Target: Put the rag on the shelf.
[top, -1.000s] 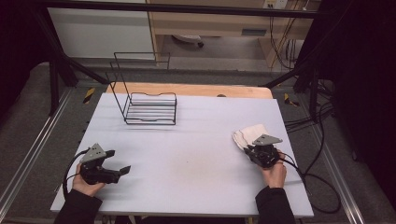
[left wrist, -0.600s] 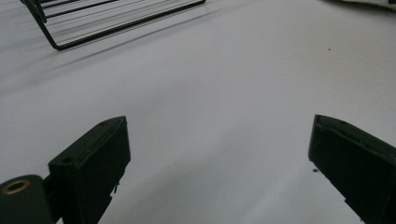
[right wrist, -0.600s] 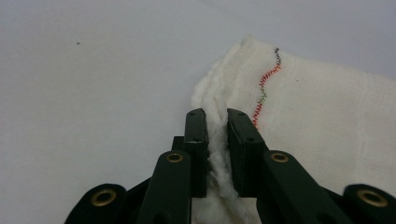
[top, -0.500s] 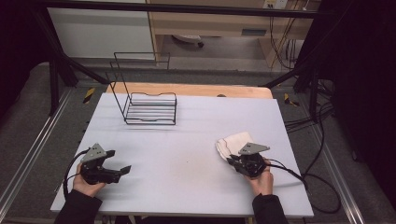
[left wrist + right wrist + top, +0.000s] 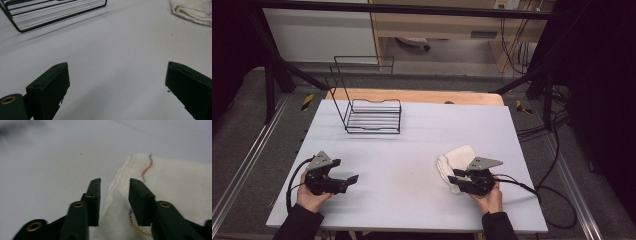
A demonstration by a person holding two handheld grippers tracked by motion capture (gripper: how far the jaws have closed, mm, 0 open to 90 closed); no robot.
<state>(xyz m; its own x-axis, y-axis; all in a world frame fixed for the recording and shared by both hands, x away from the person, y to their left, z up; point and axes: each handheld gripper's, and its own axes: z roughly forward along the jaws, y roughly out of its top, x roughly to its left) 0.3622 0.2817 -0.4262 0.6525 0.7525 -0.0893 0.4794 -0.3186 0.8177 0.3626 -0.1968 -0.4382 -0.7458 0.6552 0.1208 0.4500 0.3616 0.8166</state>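
One wire rack stands at the far left of the white table; its ribbed base and tall back frame hold nothing. One folded white cloth, stitched with coloured thread, lies flat on the near right part of the table, well apart from the rack. Your right gripper sits at the cloth's near edge: its jaws have just been opening and now stand apart, released, with the folded edge of the cloth between them and the pads not pressing on it. Your left gripper rests low at the near left, jaws spread wide over bare table, holding nothing. Count: one rack, one cloth, two grippers.
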